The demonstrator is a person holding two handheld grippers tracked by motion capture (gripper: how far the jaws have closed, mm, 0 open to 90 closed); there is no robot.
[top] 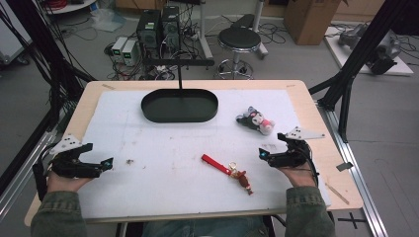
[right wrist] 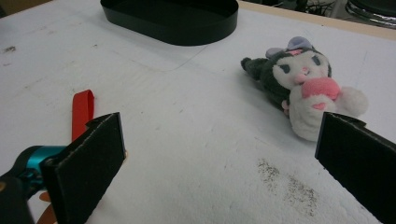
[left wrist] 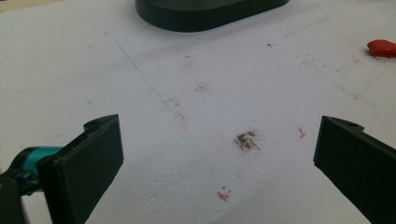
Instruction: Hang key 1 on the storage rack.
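Note:
A small plush toy (top: pixel 257 120) (right wrist: pixel 303 81), dark grey and white with a pink heart, lies on the white mat right of centre. A red strap keychain (top: pixel 227 172) (right wrist: pixel 82 112) with a brown charm lies near the front middle. A black oval tray (top: pixel 179 105) (right wrist: pixel 173 18) (left wrist: pixel 210 11) sits at the back centre. My left gripper (top: pixel 107 163) (left wrist: pixel 217 163) rests open at the front left, nothing between its jaws. My right gripper (top: pixel 263 153) (right wrist: pixel 219 163) stands open at the front right, just short of the plush, holding nothing.
The white mat (top: pixel 163 143) covers a wooden table (top: pixel 316 113). A black post (top: pixel 180 74) rises behind the tray. A dirty smudge (left wrist: pixel 246 140) marks the mat ahead of the left gripper. A stool (top: pixel 239 39) and computers stand on the floor beyond.

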